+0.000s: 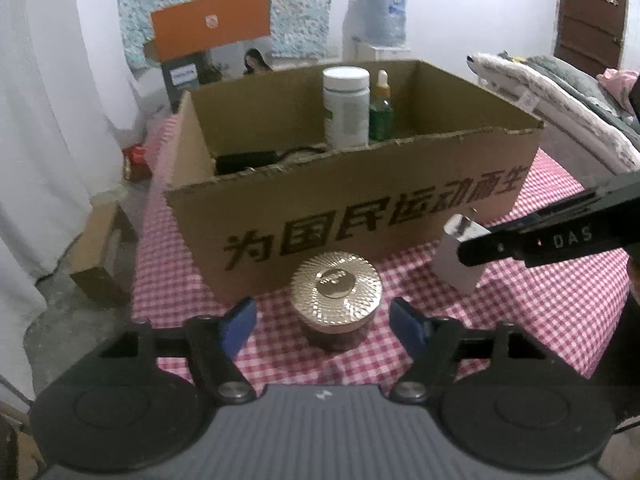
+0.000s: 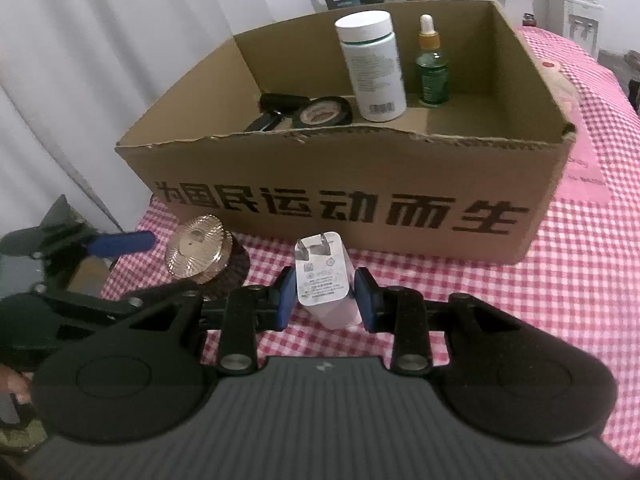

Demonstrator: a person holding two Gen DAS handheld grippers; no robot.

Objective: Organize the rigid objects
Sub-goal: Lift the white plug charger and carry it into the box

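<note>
Pickup step: left gripper (image 1: 322, 322) spread around gold-lidded jar (image 1: 336, 298); right gripper (image 2: 324, 298) flanks white charger (image 2: 325, 280), contact unclear. Next: clamp, lift into cardboard box (image 2: 360, 184).

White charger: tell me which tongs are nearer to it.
Right. The right tongs straddle the charger, pads at both its sides. The left tongs are off to its left, open around the gold-lidded jar.

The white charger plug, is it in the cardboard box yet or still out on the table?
Out. The white charger plug stands on the checkered tablecloth before the cardboard box, between the right gripper's fingers.
</note>
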